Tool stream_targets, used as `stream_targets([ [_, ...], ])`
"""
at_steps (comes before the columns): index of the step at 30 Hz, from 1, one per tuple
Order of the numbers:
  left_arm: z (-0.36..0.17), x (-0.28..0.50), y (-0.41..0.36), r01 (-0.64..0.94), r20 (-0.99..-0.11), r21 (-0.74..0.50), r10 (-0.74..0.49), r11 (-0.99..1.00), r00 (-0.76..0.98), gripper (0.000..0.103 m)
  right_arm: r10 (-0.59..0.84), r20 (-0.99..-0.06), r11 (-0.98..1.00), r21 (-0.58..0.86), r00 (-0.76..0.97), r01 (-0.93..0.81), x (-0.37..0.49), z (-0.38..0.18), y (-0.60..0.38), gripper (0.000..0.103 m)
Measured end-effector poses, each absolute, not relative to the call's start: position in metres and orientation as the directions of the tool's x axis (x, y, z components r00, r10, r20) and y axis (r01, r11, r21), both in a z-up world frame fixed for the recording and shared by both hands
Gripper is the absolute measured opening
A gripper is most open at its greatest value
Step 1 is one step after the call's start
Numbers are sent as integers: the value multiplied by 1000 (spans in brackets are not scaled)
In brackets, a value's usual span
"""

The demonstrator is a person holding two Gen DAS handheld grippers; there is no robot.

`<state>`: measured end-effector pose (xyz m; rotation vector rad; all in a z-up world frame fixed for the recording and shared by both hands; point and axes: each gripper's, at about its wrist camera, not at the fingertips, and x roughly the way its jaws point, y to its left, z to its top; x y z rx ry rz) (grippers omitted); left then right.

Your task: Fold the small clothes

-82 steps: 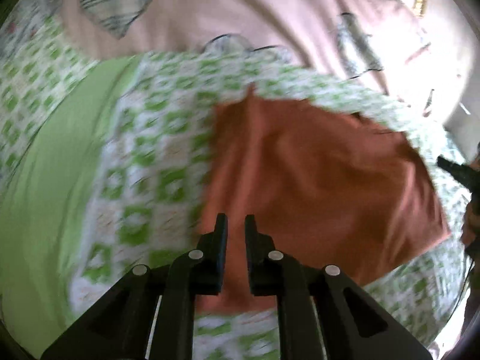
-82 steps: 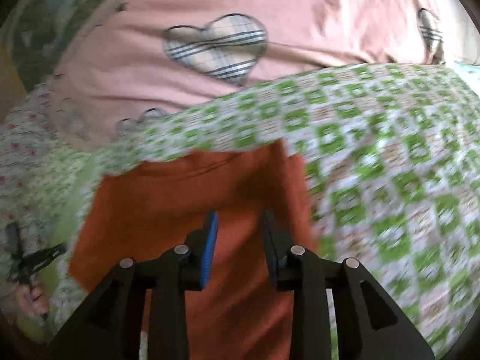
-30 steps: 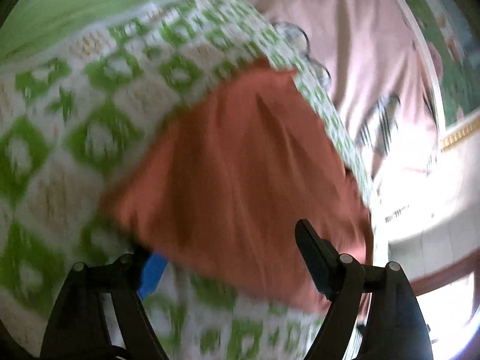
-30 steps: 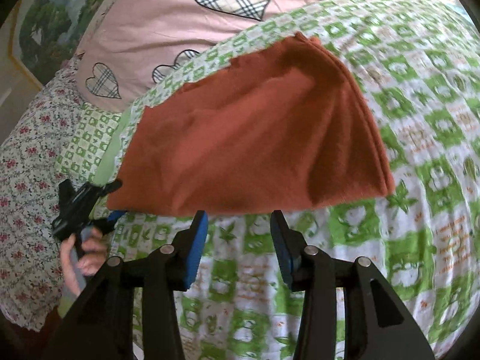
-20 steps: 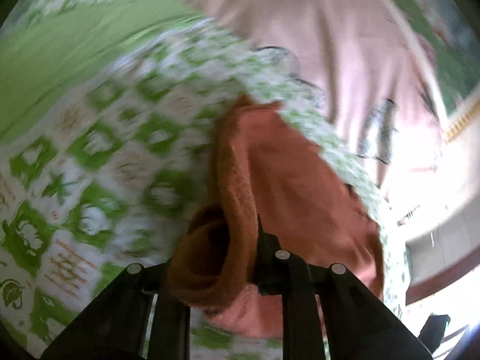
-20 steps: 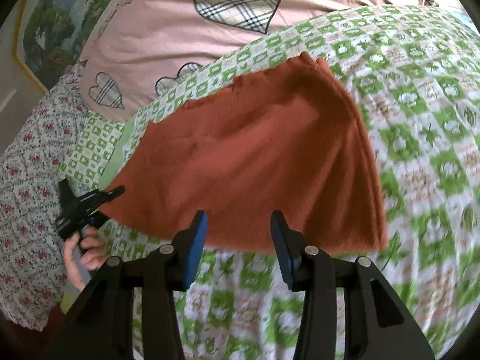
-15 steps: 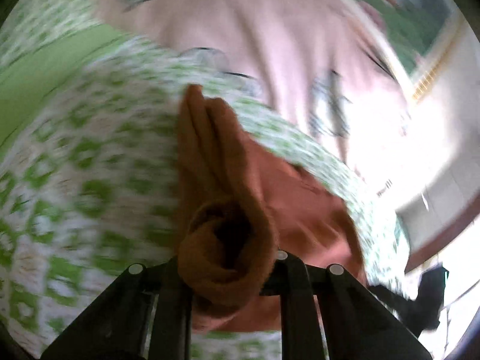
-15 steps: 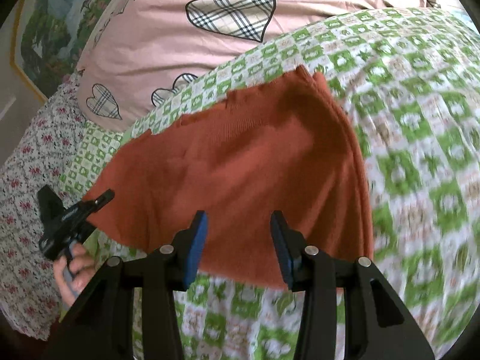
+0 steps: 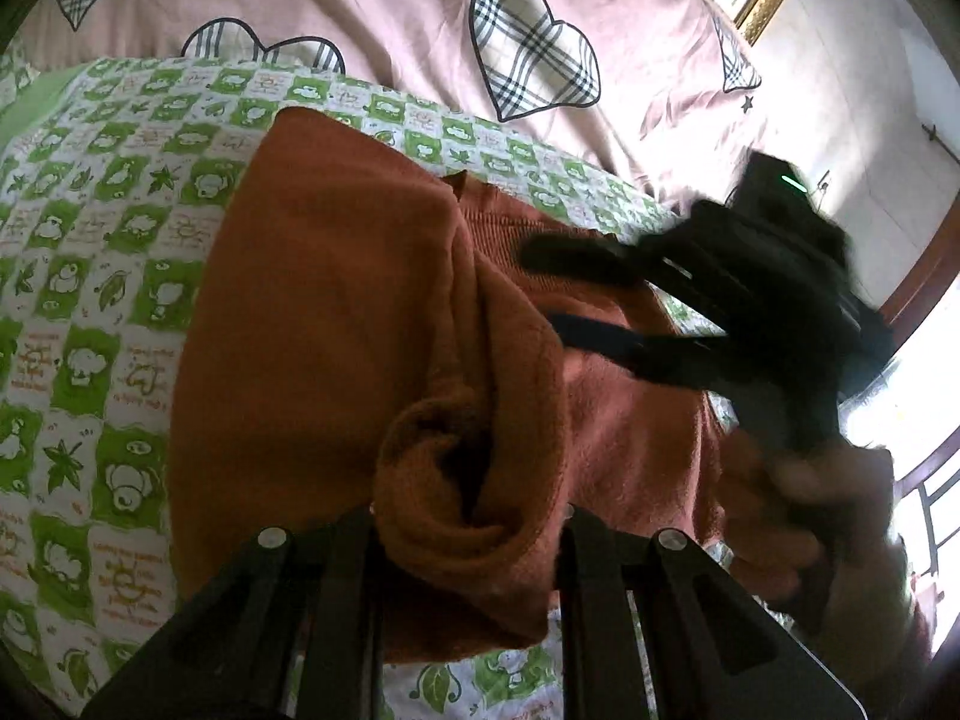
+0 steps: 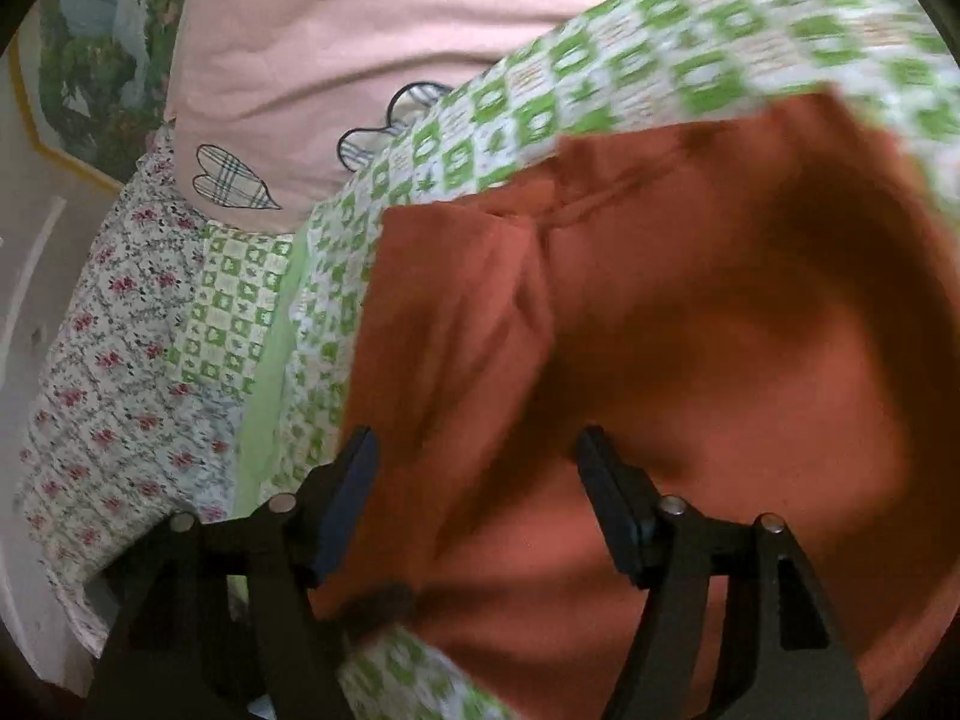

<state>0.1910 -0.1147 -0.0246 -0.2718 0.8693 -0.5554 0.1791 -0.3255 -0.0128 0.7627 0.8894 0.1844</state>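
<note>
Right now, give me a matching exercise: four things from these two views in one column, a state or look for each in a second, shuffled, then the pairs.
Things:
1. left gripper
2. right gripper
3. rust-orange garment
4. pink bedding

States:
A. printed with plaid hearts
B. open, hovering over the cloth
C. partly folded over itself on the green checked sheet
D. shut on a bunched roll of cloth

Pairs: 1-D, 2-B, 3-C, 4-A

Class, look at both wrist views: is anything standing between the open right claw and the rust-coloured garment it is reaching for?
Nothing visible does. The right claw hangs open directly over the rust garment, with only bare cloth between its fingers.
</note>
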Motion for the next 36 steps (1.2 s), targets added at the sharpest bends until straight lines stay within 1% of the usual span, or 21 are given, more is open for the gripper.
stream_targets([
  [2,-22,191,-118,352,-649,-433,-558,830,517,14,465,-631,709,686,621,166,205,-23,-323,69],
  [3,-20,191,-120,354,-651,-427,-555,832,519,14,465,-642,712,680,610,173,218,-28,-319,63],
  [4,-19,191,-120,356,-652,-422,-552,834,519,14,464,-652,718,673,600,176,226,-31,-316,51],
  [5,-16,190,-121,358,-654,-416,-549,836,521,14,469,-654,722,671,594,169,231,-32,-313,26],
  [6,-12,189,-122,360,-653,-413,-548,836,523,14,478,-643,719,678,599,154,234,-28,-311,21],
  [7,-8,189,-125,365,-649,-413,-551,834,525,14,475,-628,724,677,616,132,232,-20,-311,20],
  [12,20,187,-154,445,-581,-468,-646,763,495,14,392,-598,809,586,699,48,201,41,-329,20],
  [14,23,185,-181,480,-576,-466,-667,743,473,14,341,-616,843,534,710,58,185,53,-344,20],
  [16,16,183,-205,505,-582,-463,-679,729,447,15,300,-642,857,507,705,96,175,49,-360,20],
  [20,-7,184,-241,501,-606,-505,-702,703,373,14,245,-699,853,485,671,193,159,21,-395,20],
  [25,-6,182,-273,551,-607,-469,-705,690,367,15,191,-694,872,445,694,205,146,24,-420,20],
  [28,-20,184,-287,550,-642,-454,-685,701,344,16,152,-725,888,399,672,230,150,14,-426,20],
  [31,-31,186,-286,541,-654,-484,-695,688,299,17,156,-746,880,402,647,251,149,-3,-436,22],
  [32,-32,184,-284,545,-652,-489,-701,681,289,18,160,-744,875,411,649,256,147,-5,-438,26],
  [33,-30,181,-279,553,-652,-489,-704,675,282,21,168,-732,862,434,660,263,142,-6,-442,30],
  [36,-26,169,-259,578,-652,-494,-717,649,247,28,123,-720,854,427,683,296,123,1,-444,37],
])
